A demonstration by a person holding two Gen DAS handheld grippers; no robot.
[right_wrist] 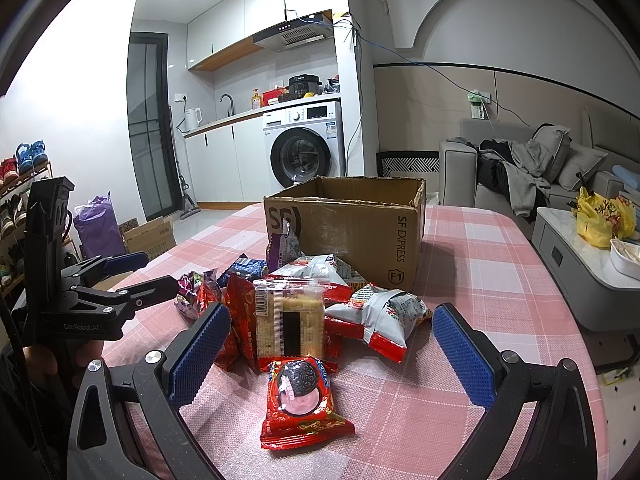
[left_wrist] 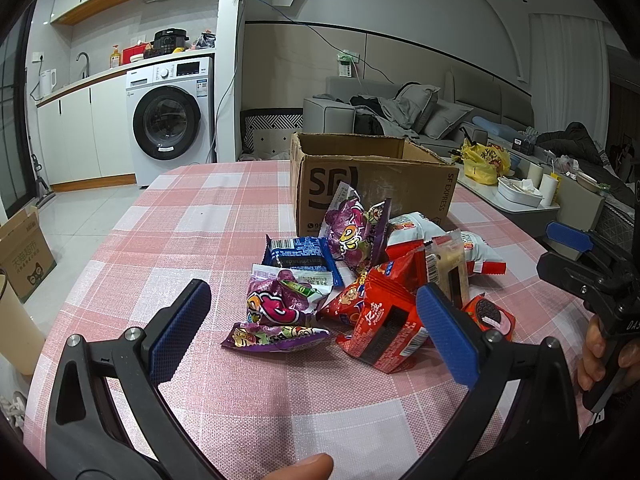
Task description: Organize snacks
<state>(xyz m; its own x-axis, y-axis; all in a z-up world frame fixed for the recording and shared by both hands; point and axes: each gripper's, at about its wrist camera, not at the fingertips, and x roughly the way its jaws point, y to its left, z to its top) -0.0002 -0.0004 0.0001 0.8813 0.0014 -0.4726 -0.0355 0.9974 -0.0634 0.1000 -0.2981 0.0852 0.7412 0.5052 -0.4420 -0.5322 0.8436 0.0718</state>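
A heap of snack packets lies on the pink plaid tablecloth (left_wrist: 224,208) in front of an open cardboard box (left_wrist: 360,188) (right_wrist: 352,232). My left gripper (left_wrist: 316,332) is open, low over the cloth, with a purple packet (left_wrist: 276,312) and a red packet (left_wrist: 384,324) between its fingers, untouched. My right gripper (right_wrist: 332,356) is open too, and a red Oreo packet (right_wrist: 304,396) lies flat between its blue pads. Behind the Oreo packet stands a clear cracker pack (right_wrist: 288,320), with a white chips bag (right_wrist: 380,316) to its right. Each gripper shows in the other's view: right gripper (left_wrist: 556,254), left gripper (right_wrist: 154,274).
A low coffee table (right_wrist: 576,280) with a yellow bag (right_wrist: 604,216) stands off the table's right edge, with a grey sofa (right_wrist: 520,168) behind it. A cardboard box (left_wrist: 24,256) sits on the floor at left. A washing machine (left_wrist: 168,120) stands at the back.
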